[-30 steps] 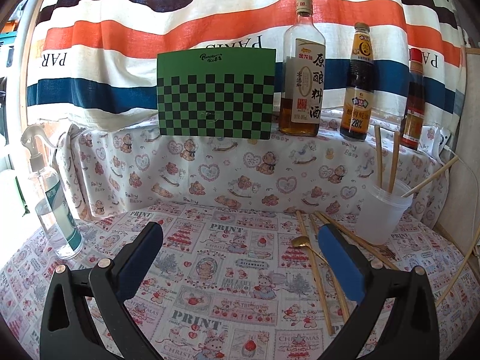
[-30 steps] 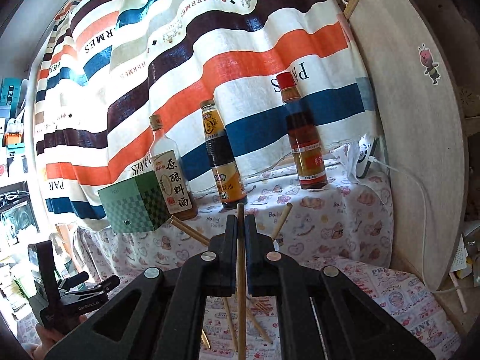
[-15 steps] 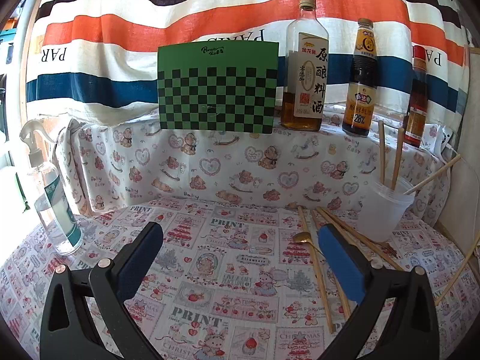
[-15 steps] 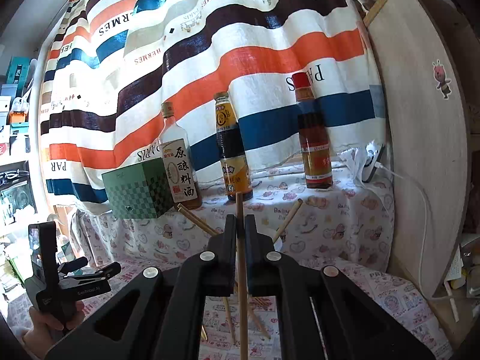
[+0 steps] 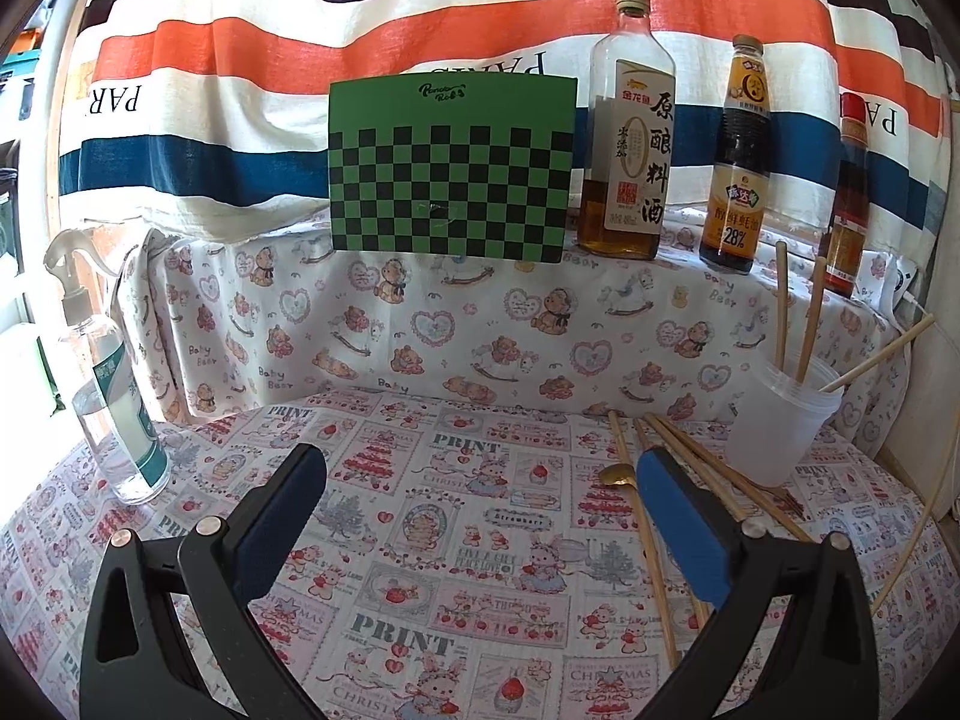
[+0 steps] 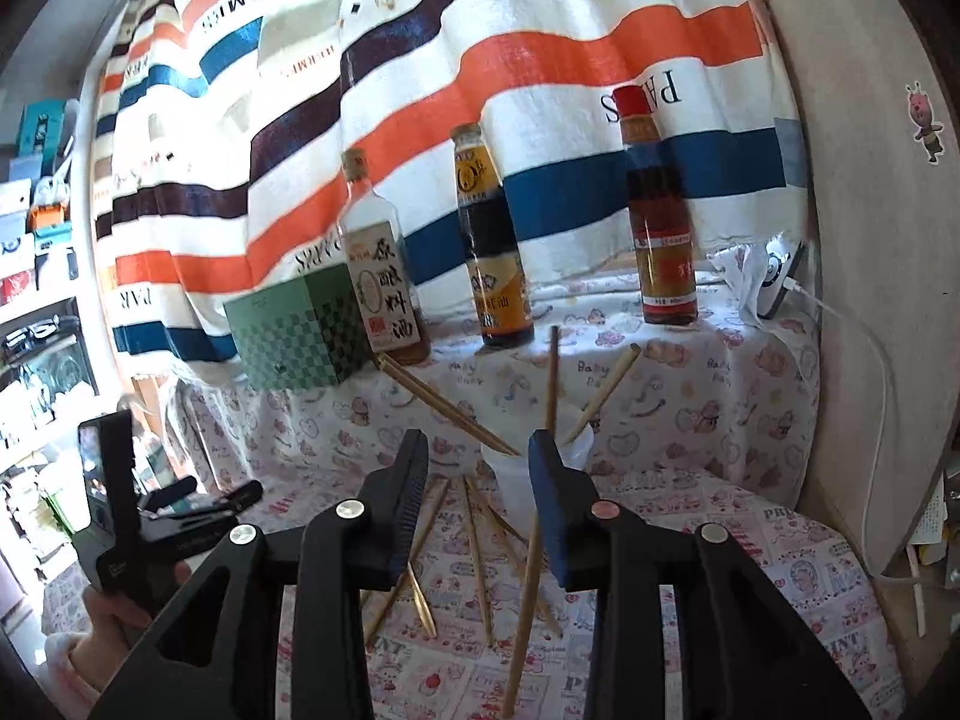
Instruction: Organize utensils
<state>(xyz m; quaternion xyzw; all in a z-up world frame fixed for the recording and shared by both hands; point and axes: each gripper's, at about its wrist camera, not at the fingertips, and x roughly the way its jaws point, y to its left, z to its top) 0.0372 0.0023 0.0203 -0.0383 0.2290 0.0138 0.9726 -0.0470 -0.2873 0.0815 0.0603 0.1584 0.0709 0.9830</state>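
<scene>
My right gripper (image 6: pixel 477 441) hovers just in front of the translucent plastic cup (image 6: pixel 510 480), its jaws opening. A wooden chopstick (image 6: pixel 528 576) stands between them, leaning loose along the right pad and unpinched. Its top rises above the cup beside several other chopsticks (image 6: pixel 603 390) standing in it. More chopsticks (image 6: pixel 477 540) lie scattered on the cloth below. My left gripper (image 5: pixel 480 462) hangs open over the printed tablecloth with nothing between its fingers. To its right are the cup (image 5: pixel 774 426), loose chopsticks (image 5: pixel 642 528) and a small gold spoon (image 5: pixel 618 473).
Three sauce bottles (image 5: pixel 630 138) (image 5: pixel 741 168) (image 5: pixel 849 204) and a green checkered box (image 5: pixel 450 168) stand on the raised shelf behind. A spray bottle (image 5: pixel 114 420) stands at the left. A wooden board (image 6: pixel 870 240) walls the right side. A hand (image 6: pixel 114 606) holds the left gripper.
The right jaws were shut on the upright chopstick and now stand apart, with the chopstick loose against the right pad. The left gripper has not moved.
</scene>
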